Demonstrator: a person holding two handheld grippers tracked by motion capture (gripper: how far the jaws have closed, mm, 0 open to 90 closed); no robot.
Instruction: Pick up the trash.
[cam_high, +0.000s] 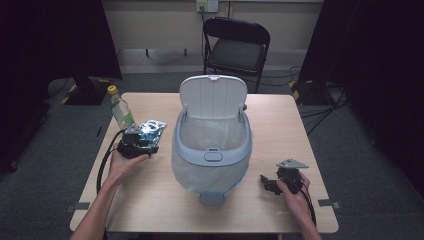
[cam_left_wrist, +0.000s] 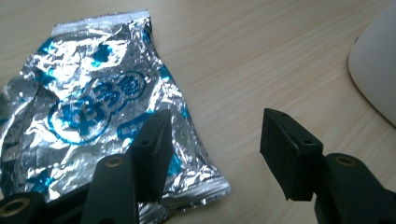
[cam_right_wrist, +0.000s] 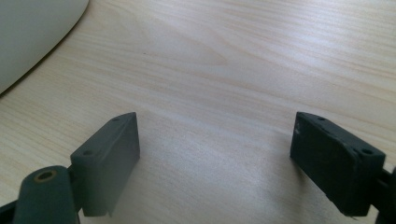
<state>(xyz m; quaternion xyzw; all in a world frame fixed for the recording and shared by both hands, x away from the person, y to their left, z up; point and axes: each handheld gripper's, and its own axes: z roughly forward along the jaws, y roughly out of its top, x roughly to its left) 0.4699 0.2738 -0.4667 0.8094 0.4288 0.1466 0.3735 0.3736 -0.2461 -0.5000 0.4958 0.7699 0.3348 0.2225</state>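
- A pale wooden table (cam_high: 150, 195) takes up the middle of the high view, and a white bin (cam_high: 212, 150) with a light-blue rim stands at its centre, its lid (cam_high: 213, 96) tipped up and back so the lined inside is open to see.
- At the left of that view a person's hand holds the left gripper (cam_high: 145, 141) just beside a crumpled silver-and-blue foil packet (cam_high: 152, 129), which lies flat on the table left of the bin.
- In the left gripper view its jaws are spread apart; the left one hangs over the lower right part of the packet (cam_left_wrist: 93, 116), the other over bare wood, and nothing is pinched between them.
- A clear plastic bottle (cam_high: 121, 110) with a yellow cap stands upright at the table's upper left, just beyond the packet.
- At the lower right of the high view the other hand holds the right gripper (cam_high: 267, 182) low over the table, near the bin's right side but apart from it.
- In the right gripper view its jaws stand wide apart over bare wood, with the bin's white wall (cam_right_wrist: 32, 32) in the upper left corner.
- A black folding chair (cam_high: 235, 47) stands beyond the table at the top of the high view.
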